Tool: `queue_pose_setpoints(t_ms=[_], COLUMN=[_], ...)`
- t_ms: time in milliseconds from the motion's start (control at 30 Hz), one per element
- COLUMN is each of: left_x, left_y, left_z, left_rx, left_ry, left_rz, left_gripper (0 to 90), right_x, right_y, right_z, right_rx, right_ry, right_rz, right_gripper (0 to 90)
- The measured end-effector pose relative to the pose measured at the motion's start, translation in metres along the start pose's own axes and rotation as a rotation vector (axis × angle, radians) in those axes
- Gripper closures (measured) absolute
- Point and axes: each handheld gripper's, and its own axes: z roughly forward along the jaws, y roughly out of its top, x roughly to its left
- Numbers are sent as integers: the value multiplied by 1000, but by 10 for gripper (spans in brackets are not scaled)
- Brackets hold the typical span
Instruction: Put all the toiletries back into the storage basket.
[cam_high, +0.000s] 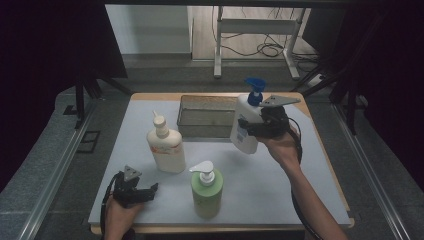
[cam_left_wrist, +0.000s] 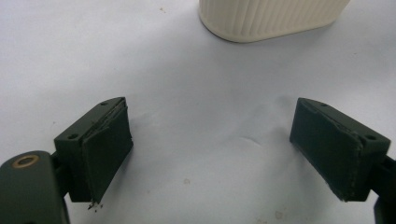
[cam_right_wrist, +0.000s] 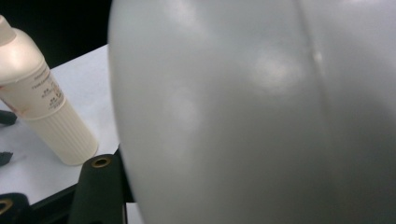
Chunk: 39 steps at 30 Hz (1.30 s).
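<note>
High view first, starting at the near edge of the table (cam_high: 300, 200): the left gripper (cam_high: 152, 189) rests low by the near-left corner, and in the left gripper view its jaws stand wide apart with bare white surface between them, released and holding nothing. It looks parked there to keep out of the way while the other hand works. Just ahead of it in that view sits the ribbed base of the cream bottle (cam_left_wrist: 271, 18).

Next along the near edge comes the green pump bottle (cam_high: 206, 192), upright, white pump head on top. A little farther in, toward the left edge, the cream bottle stands upright too, apart from the green one.

Now the action: the right gripper (cam_high: 248, 126) is up off the table toward the far-right corner, clenched around the middle of the white bottle with the blue pump (cam_high: 246, 122). That bottle hangs in the air, tilted a touch, its base clear of the surface. The right gripper view is up against its pale, glossy side (cam_right_wrist: 261, 112), so the grip is tight and close, taken mid-body probably to keep a top-heavy pump bottle from swinging.

Farthest back, at the far edge, lies the wire mesh basket (cam_high: 187, 122), with the carried bottle just beside its right end. My read: that basket is where this 1 is headed, and 2 bottles wait their turn.
</note>
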Motion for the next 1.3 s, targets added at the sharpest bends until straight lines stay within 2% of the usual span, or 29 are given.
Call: queue_pose_setpoints(t_ms=[333,633,900,1300], left_x=[0,0,0,0], left_y=[0,0,0,1], left_z=[0,0,0,0], left_rx=[0,1,2,3], left_ry=[-1,-2,-2,1], left_rz=[1,1,1,-1], left_gripper=[120,119,119,120], right_x=[0,10,14,12], right_y=[19,38,50,62], right_z=[13,32,53,79], right_rx=[-21,-28,-31,-43], right_ry=[1,-4,-3,-15], right_rz=[15,-19,-4,38], right_gripper=[370,370,371,371])
